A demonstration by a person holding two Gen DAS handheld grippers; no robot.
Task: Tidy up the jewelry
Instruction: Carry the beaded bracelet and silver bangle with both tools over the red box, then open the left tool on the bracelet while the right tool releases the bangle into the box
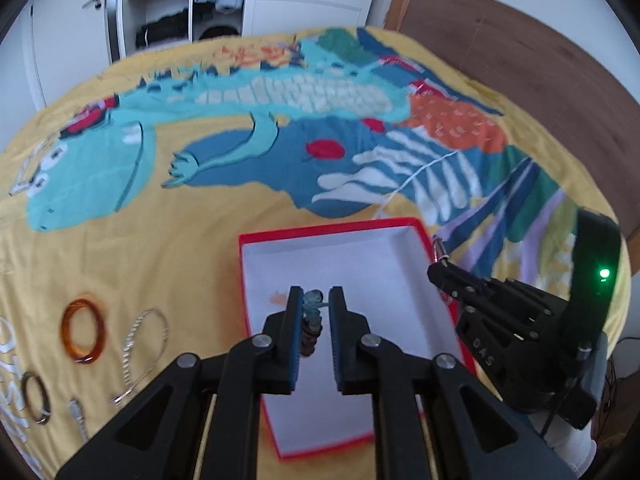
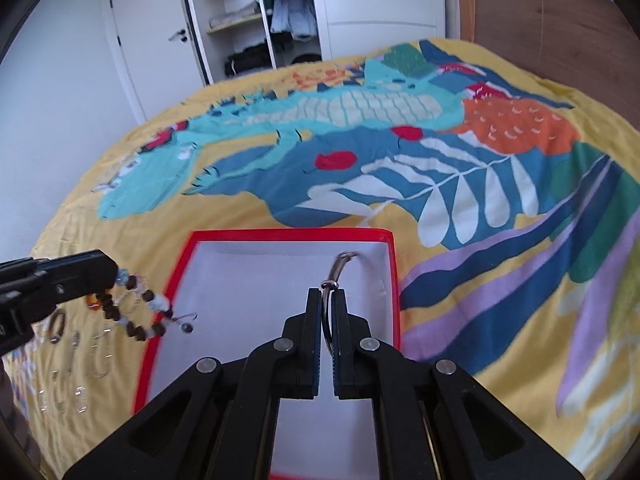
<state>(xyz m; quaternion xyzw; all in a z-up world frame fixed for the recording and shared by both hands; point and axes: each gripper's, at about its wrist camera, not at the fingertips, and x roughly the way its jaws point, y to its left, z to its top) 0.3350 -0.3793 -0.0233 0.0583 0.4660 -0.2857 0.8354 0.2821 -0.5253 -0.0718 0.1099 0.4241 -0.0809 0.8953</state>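
Observation:
A red box (image 1: 416, 227) with a white inside (image 2: 248, 276) lies open on the bedspread. Over the box, my left gripper (image 1: 316, 298) is shut on a beaded bracelet (image 1: 312, 320) of brown and pale blue beads. The right wrist view shows that bracelet (image 2: 136, 316) dangling from the left gripper (image 2: 114, 270) above the box's left rim. My right gripper (image 2: 329, 296) is shut on a silver metal bangle (image 2: 340, 268), which sticks up over the box's far right corner. In the left wrist view the right gripper (image 1: 438, 266) hangs by the box's right edge with the bangle (image 1: 439, 249) at its tip.
Loose jewelry lies on the yellow bedspread left of the box: an amber bangle (image 1: 83, 330), a silver chain bracelet (image 1: 145, 350), a dark ring-shaped bangle (image 1: 36, 402) and small pieces (image 2: 76, 396). A wooden headboard (image 1: 500, 40) stands at the far right, an open wardrobe (image 2: 256, 16) behind the bed.

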